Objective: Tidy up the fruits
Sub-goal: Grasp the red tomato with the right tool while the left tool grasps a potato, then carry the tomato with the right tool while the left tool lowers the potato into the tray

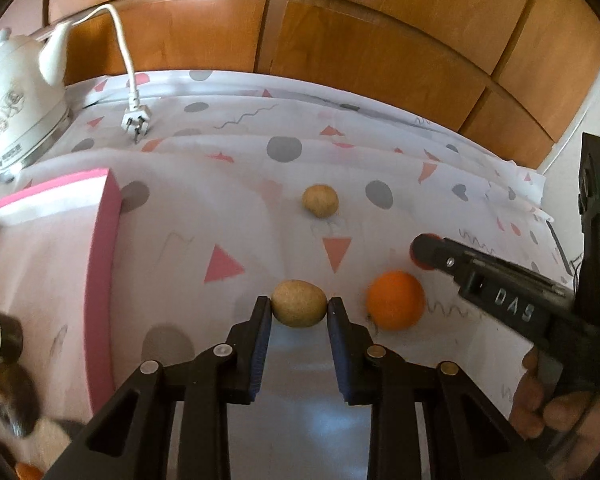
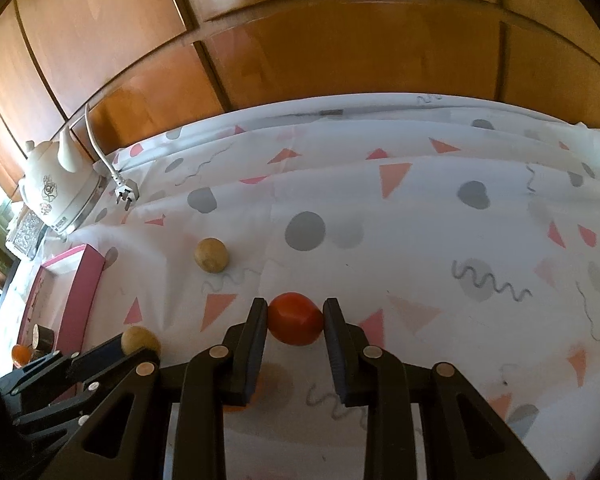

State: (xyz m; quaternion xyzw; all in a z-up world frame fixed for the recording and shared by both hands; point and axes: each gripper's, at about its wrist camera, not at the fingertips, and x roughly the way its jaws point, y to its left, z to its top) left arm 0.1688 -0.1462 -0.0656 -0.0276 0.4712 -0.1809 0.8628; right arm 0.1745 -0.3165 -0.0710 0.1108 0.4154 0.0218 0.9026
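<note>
My left gripper (image 1: 299,305) is shut on a brown egg-shaped fruit (image 1: 299,312) low over the patterned cloth. An orange (image 1: 396,300) lies just right of it, and a second brown fruit (image 1: 320,200) sits farther back. In the right wrist view, my right gripper (image 2: 295,307) is shut on a red tomato (image 2: 295,322). The left gripper (image 2: 128,350) shows at lower left with its brown fruit (image 2: 140,340). The orange (image 2: 240,404) is mostly hidden under my right gripper's left finger. The right gripper (image 1: 424,250) also reaches in from the right in the left wrist view.
A pink-edged box (image 1: 104,264) stands at the left, holding dark round items (image 1: 4,336) and something orange. A white kettle (image 1: 20,96) with a loose cord and plug (image 1: 136,120) sits at the back left. Wooden cabinet doors (image 2: 340,60) rise behind the table.
</note>
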